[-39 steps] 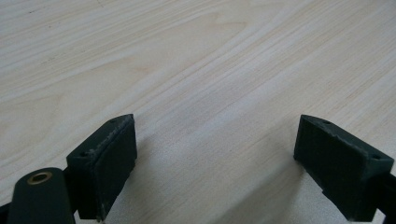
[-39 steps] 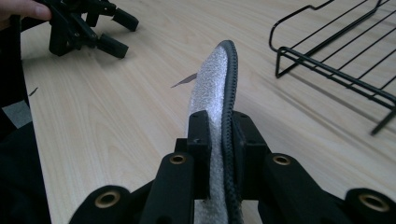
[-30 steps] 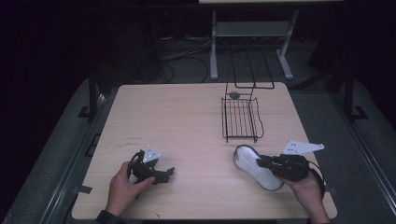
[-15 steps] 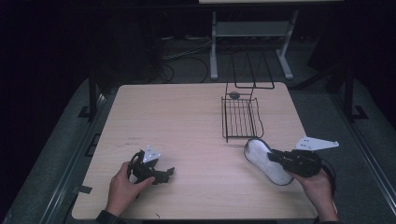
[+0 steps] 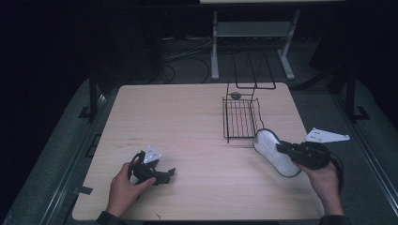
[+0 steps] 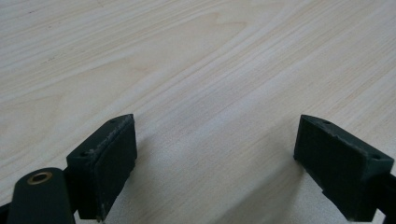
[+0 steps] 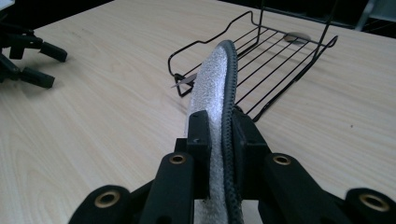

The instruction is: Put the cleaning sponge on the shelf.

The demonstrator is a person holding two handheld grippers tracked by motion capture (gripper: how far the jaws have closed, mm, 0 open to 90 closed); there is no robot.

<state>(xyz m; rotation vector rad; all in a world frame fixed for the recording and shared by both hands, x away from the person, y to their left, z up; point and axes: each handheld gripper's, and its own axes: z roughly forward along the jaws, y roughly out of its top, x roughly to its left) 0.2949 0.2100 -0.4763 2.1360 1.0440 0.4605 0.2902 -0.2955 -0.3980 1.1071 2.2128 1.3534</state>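
At lower right of the high view: insole [image 5: 274, 151], clamped on edge by right gripper [image 5: 285, 149], beside rack [image 5: 240, 118]; best lowered level onto its wires. Left gripper [image 5: 170, 174] wide open, empty

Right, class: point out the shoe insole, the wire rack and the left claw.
shoe insole [image 7: 212, 79], right gripper view, on its white padded face.
wire rack [image 5: 240, 118], high view, on the floor bars of the basket.
left claw [image 6: 215, 163], left gripper view, midway between its open jaws.
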